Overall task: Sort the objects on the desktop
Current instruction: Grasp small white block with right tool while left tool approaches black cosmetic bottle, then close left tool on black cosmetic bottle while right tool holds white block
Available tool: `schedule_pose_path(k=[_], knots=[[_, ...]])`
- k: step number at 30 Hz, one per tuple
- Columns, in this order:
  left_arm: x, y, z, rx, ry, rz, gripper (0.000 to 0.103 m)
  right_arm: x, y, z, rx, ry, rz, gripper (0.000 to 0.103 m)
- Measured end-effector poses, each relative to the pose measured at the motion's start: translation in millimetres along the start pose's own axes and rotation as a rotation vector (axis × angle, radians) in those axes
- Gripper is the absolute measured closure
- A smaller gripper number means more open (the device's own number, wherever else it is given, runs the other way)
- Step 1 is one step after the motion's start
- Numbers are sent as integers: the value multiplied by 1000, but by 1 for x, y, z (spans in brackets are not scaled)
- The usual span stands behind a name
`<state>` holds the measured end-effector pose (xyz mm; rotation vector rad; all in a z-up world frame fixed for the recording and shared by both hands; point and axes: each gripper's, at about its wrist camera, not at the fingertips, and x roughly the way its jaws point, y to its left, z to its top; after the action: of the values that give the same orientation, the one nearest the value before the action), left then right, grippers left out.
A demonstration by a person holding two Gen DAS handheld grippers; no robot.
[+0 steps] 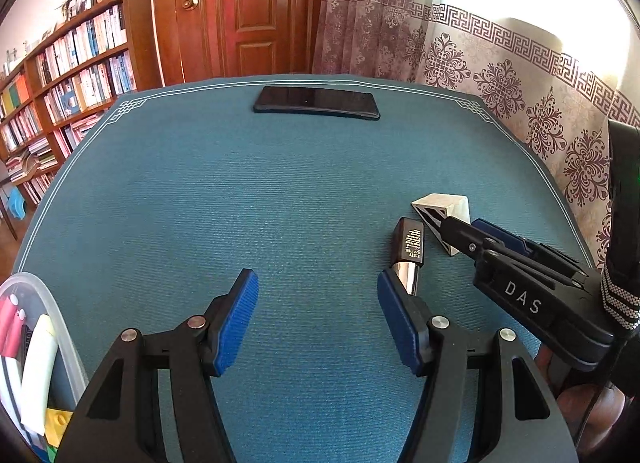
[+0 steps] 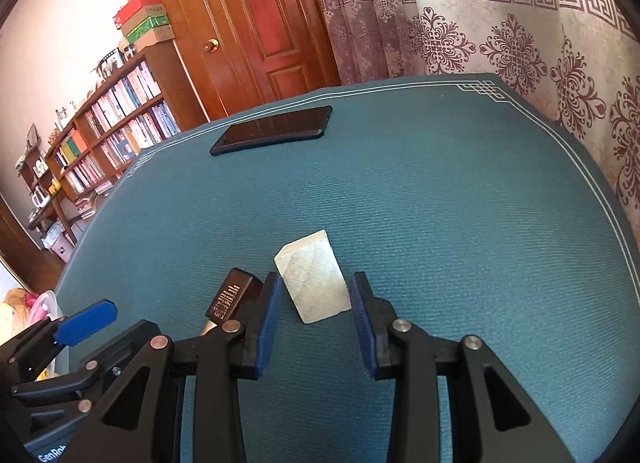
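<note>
- The blue mat [image 1: 280,191] covers the tabletop; its middle lies bare between the near things and the far edge.
- A black phone [image 1: 316,102] lies flat along the far edge.
- A clear bin [image 1: 40,315] at the near left corner is cut off by the frame; its contents are hard to make out.
- The left gripper [image 1: 318,319] stands with jaws apart, nothing between them.
- The right gripper [image 2: 314,319] has its jaws apart either side of the white block [image 2: 314,279], pads not touching.
- A black lipstick tube [image 1: 410,253] lies just beside the block, partly hidden by a finger.
</note>
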<state>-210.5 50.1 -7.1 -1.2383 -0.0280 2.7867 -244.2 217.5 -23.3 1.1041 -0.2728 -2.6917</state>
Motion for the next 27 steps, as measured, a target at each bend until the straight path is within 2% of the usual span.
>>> schedule_pose_path(k=[5, 9, 15, 17, 19, 27], knots=[[5, -6, -1, 21, 14, -12, 37, 4, 2, 6, -24, 0, -13, 57], [6, -8, -1, 34, 13, -13, 37, 7, 1, 15, -55, -15, -38, 48], [14, -9, 1, 17, 23, -25, 37, 15, -1, 18, -64, 18, 0, 46], [17, -11, 2, 15, 25, -30, 37, 15, -1, 16, -69, 18, 2, 49], [19, -14, 3, 16, 21, -38, 37, 14, -2, 15, -66, 18, 25, 65], [22, -31, 4, 51, 27, -88, 37, 2, -12, 13, 3, -31, -78, 65]])
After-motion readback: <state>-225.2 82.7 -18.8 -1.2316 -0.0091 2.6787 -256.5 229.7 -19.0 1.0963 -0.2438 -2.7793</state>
